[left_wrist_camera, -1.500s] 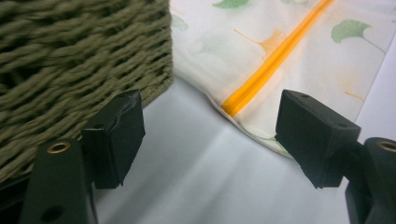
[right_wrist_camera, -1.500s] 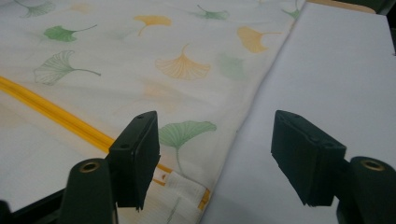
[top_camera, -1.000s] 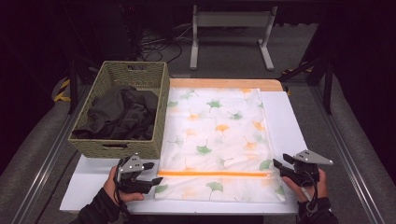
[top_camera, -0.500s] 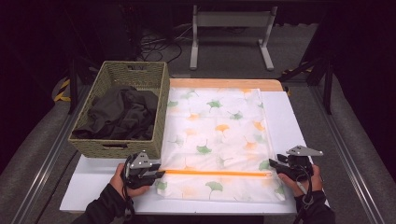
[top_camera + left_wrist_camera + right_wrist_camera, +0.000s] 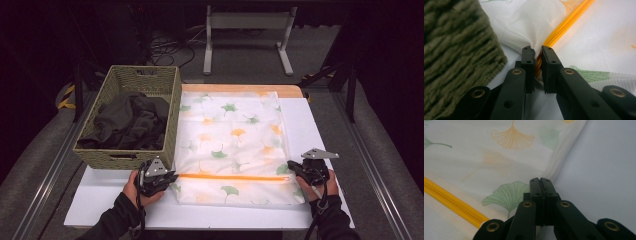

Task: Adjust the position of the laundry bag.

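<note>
A white mesh bag (image 5: 230, 135) printed with ginkgo leaves lies flat on the white board (image 5: 312, 125). An orange zipper (image 5: 230, 177) runs across its near end. My left gripper (image 5: 172, 176) sits at the zipper's left end. In the left gripper view, this gripper (image 5: 537, 51) has its jaws pinched on the zipper (image 5: 566, 23) and the bunched mesh (image 5: 524, 25). My right gripper (image 5: 291, 166) is at the bag's right edge. In the right gripper view, its jaws (image 5: 540, 180) are pressed together where the bag's seam (image 5: 554, 165) meets them.
A woven olive basket (image 5: 172, 115) holding dark clothes (image 5: 130, 122) stands against the bag's left side, close to my left gripper; its wall (image 5: 454, 45) is beside the jaws. Bare white board lies to the right of the bag. A metal stand (image 5: 245, 35) is beyond the table.
Both grippers have moved inward onto the bag. The left one went right to the zipper's end, and the right one went left to the bag's edge.
</note>
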`<state>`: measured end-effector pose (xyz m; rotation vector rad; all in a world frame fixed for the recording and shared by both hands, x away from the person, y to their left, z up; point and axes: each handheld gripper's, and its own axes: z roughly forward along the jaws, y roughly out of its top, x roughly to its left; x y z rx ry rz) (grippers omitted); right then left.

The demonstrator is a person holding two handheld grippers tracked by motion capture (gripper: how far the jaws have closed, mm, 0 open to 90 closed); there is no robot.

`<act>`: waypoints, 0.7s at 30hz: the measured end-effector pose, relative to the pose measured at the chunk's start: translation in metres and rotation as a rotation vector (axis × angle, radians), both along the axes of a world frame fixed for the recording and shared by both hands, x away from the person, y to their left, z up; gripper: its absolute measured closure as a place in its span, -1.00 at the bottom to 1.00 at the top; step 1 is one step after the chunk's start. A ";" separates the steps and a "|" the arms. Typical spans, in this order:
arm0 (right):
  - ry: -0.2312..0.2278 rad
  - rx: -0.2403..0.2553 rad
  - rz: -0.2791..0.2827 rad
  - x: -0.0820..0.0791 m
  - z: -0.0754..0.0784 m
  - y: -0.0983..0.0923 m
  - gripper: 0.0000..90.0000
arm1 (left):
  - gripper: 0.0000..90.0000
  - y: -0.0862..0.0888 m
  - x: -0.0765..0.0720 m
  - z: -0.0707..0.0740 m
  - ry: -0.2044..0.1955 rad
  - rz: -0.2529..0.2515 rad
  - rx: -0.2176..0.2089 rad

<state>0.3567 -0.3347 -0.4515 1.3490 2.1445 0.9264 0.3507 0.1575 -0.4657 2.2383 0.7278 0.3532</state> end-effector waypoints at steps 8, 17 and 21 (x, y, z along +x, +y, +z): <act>-0.027 0.003 -0.027 0.013 0.000 0.003 0.79 | 0.54 -0.002 0.000 0.001 -0.035 0.020 0.008; -0.022 0.071 -0.039 -0.020 0.008 -0.021 0.39 | -0.11 0.015 -0.021 0.005 0.034 -0.030 -0.067; 0.015 0.077 -0.018 -0.031 0.004 -0.024 0.23 | -0.13 0.012 -0.024 0.005 0.061 -0.037 -0.045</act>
